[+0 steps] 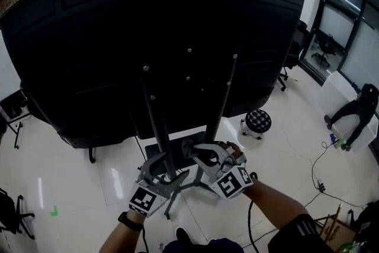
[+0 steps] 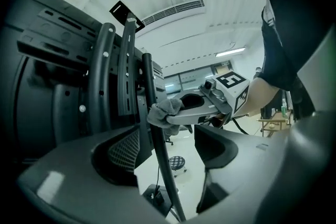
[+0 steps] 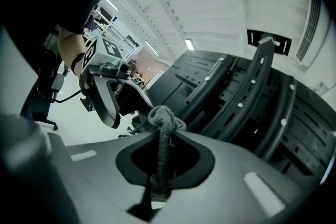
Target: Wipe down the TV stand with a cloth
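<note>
A big black TV (image 1: 148, 38) is seen from the back. It sits on the TV stand (image 1: 222, 98), which has long thin black poles going down to the white floor (image 1: 89, 175).

The left gripper (image 1: 167, 173) is low down by the left pole (image 1: 157, 127). Its fingers are wide apart and hold nothing. The pole stands in the gap between them, and there is room on both sides.

The right gripper (image 1: 204, 156) is just to the right of the left one. Its fingers are closed tight on a grey cloth (image 3: 164, 118). The cloth is a long strip that lies along the fingers. Its bunched end sticks out past the tips and points at the stand.

The head view does not show the cloth clearly. The left gripper view does: the grey bunch touches the same thin pole, higher up than the left fingers. That pole runs tall and leans a little. The right gripper view shows the curved black bars on the back of the TV, with the left gripper off to the left.

Only the head view shows the whole room. A round checked stool (image 1: 257, 121) stands to the right of the stand. A person (image 1: 355, 112) in black bends down far off on the right.
</note>
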